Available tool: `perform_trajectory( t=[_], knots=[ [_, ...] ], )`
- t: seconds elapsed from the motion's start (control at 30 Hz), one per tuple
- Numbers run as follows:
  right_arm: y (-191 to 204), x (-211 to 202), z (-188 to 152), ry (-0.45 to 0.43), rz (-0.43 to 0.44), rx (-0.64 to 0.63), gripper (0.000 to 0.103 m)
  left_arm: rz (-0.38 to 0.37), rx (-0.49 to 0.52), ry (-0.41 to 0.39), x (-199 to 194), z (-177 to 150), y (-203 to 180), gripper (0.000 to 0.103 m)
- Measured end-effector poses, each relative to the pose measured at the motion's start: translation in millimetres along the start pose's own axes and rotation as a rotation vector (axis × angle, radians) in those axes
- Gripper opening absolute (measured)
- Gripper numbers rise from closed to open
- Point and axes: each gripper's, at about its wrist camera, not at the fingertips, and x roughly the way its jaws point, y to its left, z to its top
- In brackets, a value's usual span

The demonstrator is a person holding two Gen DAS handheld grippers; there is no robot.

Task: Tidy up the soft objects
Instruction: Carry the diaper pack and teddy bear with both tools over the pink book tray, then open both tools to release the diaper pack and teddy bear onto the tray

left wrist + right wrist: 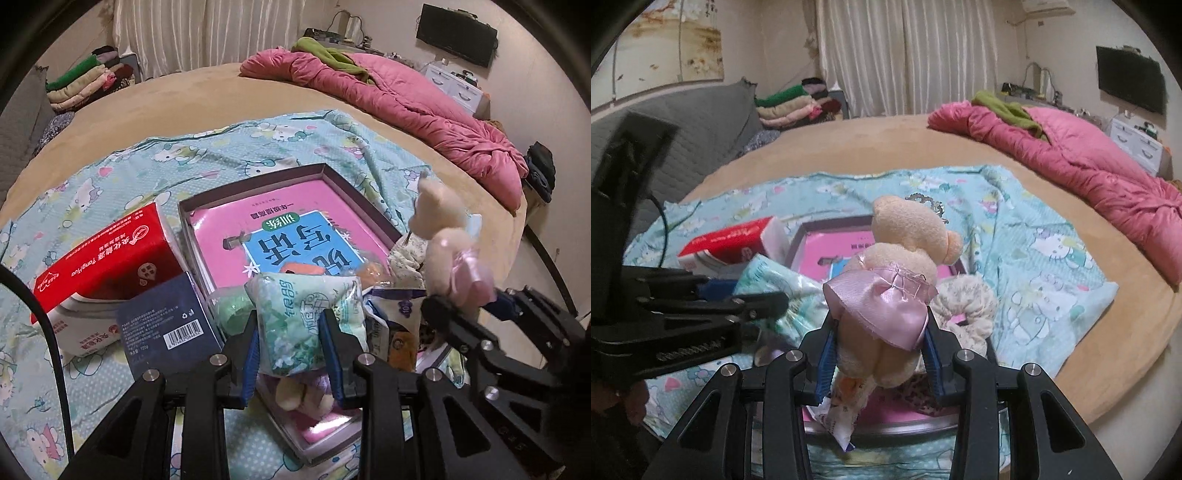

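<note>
1. the left claw (290,339) is nearest, its blue pads (252,350) clenched on a pale green tissue pack (306,321), held above the near end of the box (255,177).
2. the right claw (877,354) is clamped on the lower body of a cream teddy (905,251) in a pink satin skirt; the teddy stands upright, its head turned away from the camera.
3. from the left wrist view the teddy (443,229) sits just right of the tissue pack, above the box's right edge.
4. the box lies on a cartoon-cat sheet (122,173) spread over the tan bed (886,140); a pink book (280,221) lies flat inside it.
5. a red carton (110,251) and a navy carton (170,325) sit just left of the box, touching each other.
6. a cream scrunchie (967,302) rests on the box's right side, beside the teddy.
7. a pink quilt (1089,158) lies bunched at the far right of the bed, well apart.
</note>
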Motion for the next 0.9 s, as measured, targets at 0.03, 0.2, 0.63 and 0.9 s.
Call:
perform_trajectory(
  t=[0.03,0.2,0.63,0.9],
  knots=[
    [-0.7,5.0,-0.9,0.012,0.000,0.000,0.042,0.001,-0.004,0.000,0.6,0.9,1.4,0.032],
    [0.1,25.8,-4.9,0.063,-0.003,-0.017,0.042,0.001,-0.035,-0.003,1.6,1.3,9.2,0.032],
    [9.4,41.1,-8.1,0.067,0.002,-0.065,0.047,0.001,-0.088,0.011,6.6,0.3,21.8,0.034],
    [12.3,39.2,-10.3,0.057,0.002,-0.079,0.049,-0.004,-0.114,0.022,9.6,-2.8,28.4,0.037]
  ],
)
